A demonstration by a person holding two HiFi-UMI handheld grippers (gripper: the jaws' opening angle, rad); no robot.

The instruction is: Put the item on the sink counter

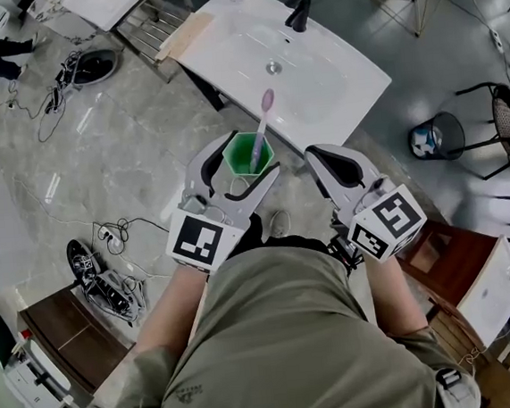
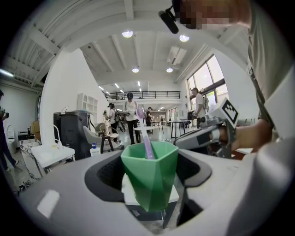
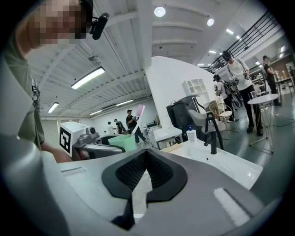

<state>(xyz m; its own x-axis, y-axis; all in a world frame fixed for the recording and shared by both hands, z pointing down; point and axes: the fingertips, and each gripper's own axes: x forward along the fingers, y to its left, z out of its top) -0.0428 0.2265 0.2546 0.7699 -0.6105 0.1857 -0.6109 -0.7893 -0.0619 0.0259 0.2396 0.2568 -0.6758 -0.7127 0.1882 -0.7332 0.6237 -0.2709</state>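
Closest to the camera is the person's olive shirt, with both arms reaching out past it. The left claw is clenched on a green cup. In the left gripper view its two dark pads press on the cup's sides, one on each side. A pink toothbrush stands in the cup and leans on its rim, with its head poking up out of the top.

The cup is up in the air over the grey floor. It is near the front edge of the white sink table but not on it.

The right claw is beside the left one. Its jaws are pressed together and nothing is between them. In the right gripper view the black tap stands at the back of the sink, and a small bottle is next to it.
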